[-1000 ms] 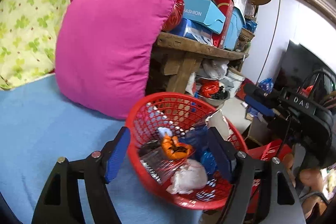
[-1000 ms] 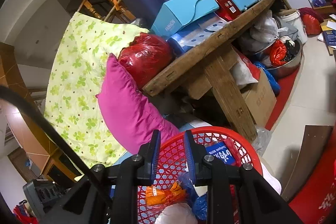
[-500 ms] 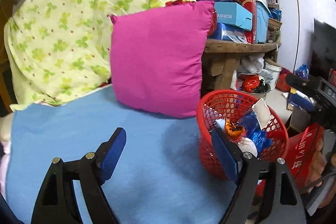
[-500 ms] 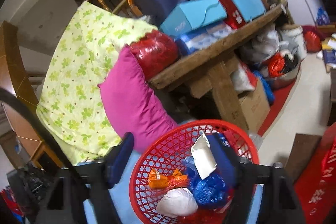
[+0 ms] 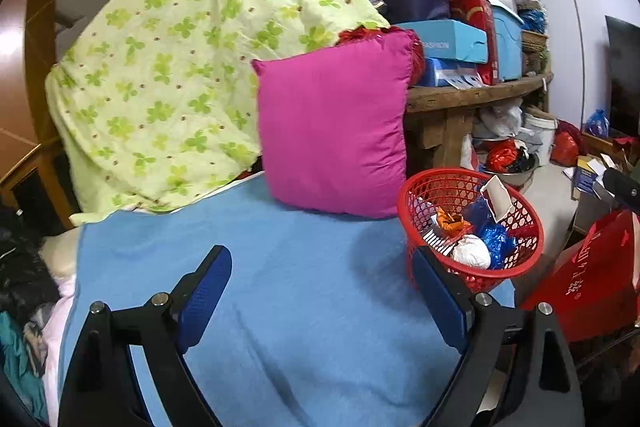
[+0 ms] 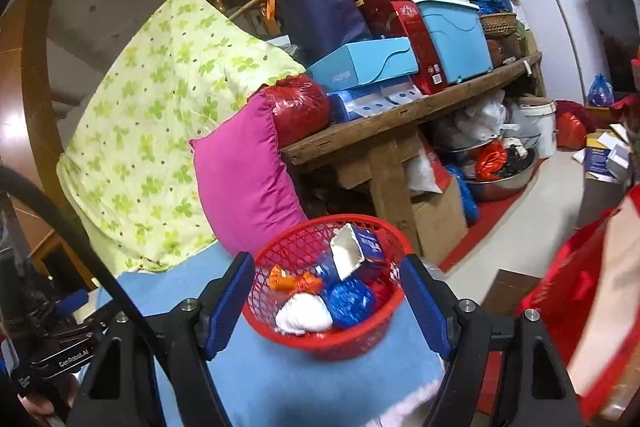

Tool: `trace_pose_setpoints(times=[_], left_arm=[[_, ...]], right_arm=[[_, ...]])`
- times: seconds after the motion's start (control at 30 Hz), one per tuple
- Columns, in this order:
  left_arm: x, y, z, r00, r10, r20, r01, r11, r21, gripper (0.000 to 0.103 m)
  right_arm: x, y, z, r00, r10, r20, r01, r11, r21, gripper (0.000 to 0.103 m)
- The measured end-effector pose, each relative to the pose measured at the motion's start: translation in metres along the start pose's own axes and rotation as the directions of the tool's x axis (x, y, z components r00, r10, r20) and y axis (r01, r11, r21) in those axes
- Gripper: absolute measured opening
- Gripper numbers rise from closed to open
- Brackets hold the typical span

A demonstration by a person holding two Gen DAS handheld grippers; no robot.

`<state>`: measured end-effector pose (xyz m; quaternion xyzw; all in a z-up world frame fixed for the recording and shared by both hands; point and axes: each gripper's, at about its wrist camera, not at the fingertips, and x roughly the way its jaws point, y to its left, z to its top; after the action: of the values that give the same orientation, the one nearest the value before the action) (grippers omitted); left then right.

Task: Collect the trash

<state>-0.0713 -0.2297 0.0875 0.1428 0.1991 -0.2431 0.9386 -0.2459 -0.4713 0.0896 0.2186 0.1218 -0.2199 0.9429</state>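
Observation:
A red mesh basket [image 5: 520, 267] [image 6: 328, 341] stands on the blue blanket near its right edge. It holds trash: a white crumpled wad [image 5: 471, 251] [image 6: 304, 313], blue wrappers [image 5: 496, 239] [image 6: 349, 297], an orange wrapper [image 5: 450, 225] [image 6: 294, 279] and a torn blue and white carton [image 5: 496, 195] [image 6: 358, 249]. My left gripper [image 5: 322, 295] is open and empty over the blanket, left of the basket. My right gripper [image 6: 328, 301] is open and empty, its fingers either side of the basket, in front of it.
A magenta pillow [image 5: 332, 131] leans behind the basket against a green clover quilt [image 5: 168, 75]. A wooden table [image 6: 400, 119] piled with boxes stands at the back right. A red bag [image 5: 588, 279] hangs off the bed's right side. Clutter covers the floor.
Both grippers have pulled back from the basket. The right gripper has opened from shut and let go of the carton, which now lies in the basket. The left view has swung left.

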Motion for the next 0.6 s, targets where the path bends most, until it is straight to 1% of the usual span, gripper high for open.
trace_pose_setpoints(times=[0.13, 0.2, 0.27, 0.4, 0.53, 0.6], left_arm=[[-0.025, 0.002, -0.005, 1.000, 0.014, -0.025, -0.015, 0.999, -0.042, 0.093], [-0.038, 0.000, -0.006, 0.999, 0.027, -0.028, -0.028, 0.998, -0.047, 0.093], [-0.054, -0.001, -0.005, 0.998, 0.055, -0.022, -0.056, 0.997, -0.052, 0.093], [-0.078, -0.002, -0.005, 0.996, 0.086, -0.019, -0.087, 0.994, -0.060, 0.093], [-0.095, -0.001, -0.002, 0.994, 0.106, -0.022, -0.108, 0.991, -0.074, 0.093], [-0.105, 0.000, -0.002, 0.991, 0.130, -0.018, -0.131, 0.988, -0.078, 0.093]], right_arm=[[-0.029, 0.005, 0.007, 1.000, 0.004, -0.027, -0.004, 1.000, 0.012, 0.079], [-0.043, 0.011, 0.008, 1.000, 0.001, -0.025, -0.001, 1.000, -0.008, 0.079], [-0.057, 0.016, 0.007, 1.000, 0.003, -0.026, -0.003, 0.999, -0.032, 0.079], [-0.084, 0.024, 0.005, 0.999, 0.025, -0.024, -0.026, 0.998, -0.059, 0.079], [-0.102, 0.035, 0.002, 0.998, 0.052, -0.021, -0.054, 0.994, -0.094, 0.079], [-0.109, 0.041, -0.001, 0.998, 0.058, -0.017, -0.060, 0.992, -0.114, 0.079]])
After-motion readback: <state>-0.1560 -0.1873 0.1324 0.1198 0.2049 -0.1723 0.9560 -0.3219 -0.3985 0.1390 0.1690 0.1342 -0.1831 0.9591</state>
